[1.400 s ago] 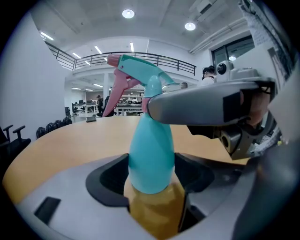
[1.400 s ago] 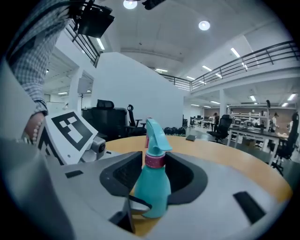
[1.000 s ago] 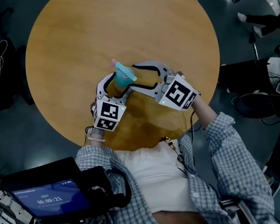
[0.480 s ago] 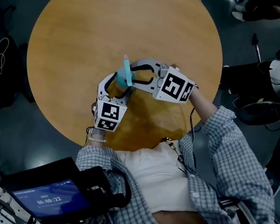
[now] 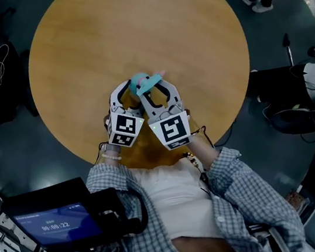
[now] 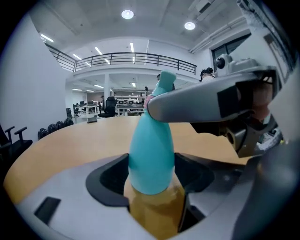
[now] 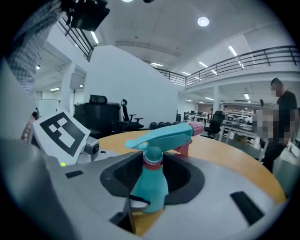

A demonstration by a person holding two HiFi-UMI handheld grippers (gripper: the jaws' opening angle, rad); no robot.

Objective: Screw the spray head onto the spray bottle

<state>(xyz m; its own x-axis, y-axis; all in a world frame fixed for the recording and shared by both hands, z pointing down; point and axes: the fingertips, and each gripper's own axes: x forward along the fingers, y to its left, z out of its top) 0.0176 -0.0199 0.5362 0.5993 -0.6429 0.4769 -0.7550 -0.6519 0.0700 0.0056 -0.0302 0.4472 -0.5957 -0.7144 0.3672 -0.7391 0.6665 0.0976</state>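
A teal spray bottle (image 5: pixel 137 84) stands upright on the round wooden table (image 5: pixel 130 26) near its front edge. Its teal spray head (image 7: pixel 161 135), with a pink nozzle (image 5: pixel 161 72), sits on the neck above a red collar (image 7: pixel 152 162). My left gripper (image 5: pixel 130 94) is shut on the bottle's body (image 6: pixel 150 154) from the near left. My right gripper (image 5: pixel 152 87) comes from the near side; its jaws have just been closing and now grip the spray head at the collar. In the left gripper view one right jaw crosses in front of the bottle's top.
The table's front edge (image 5: pixel 152 165) lies just behind both grippers. A dark device with a lit screen (image 5: pixel 57 221) sits at the lower left, off the table. A person (image 7: pixel 281 122) stands beyond the table's far side in the right gripper view.
My right gripper has swung from the bottle's right side round to the near side and closed on the spray head. The nozzle has turned from pointing up-left to pointing right. The left gripper stayed put.
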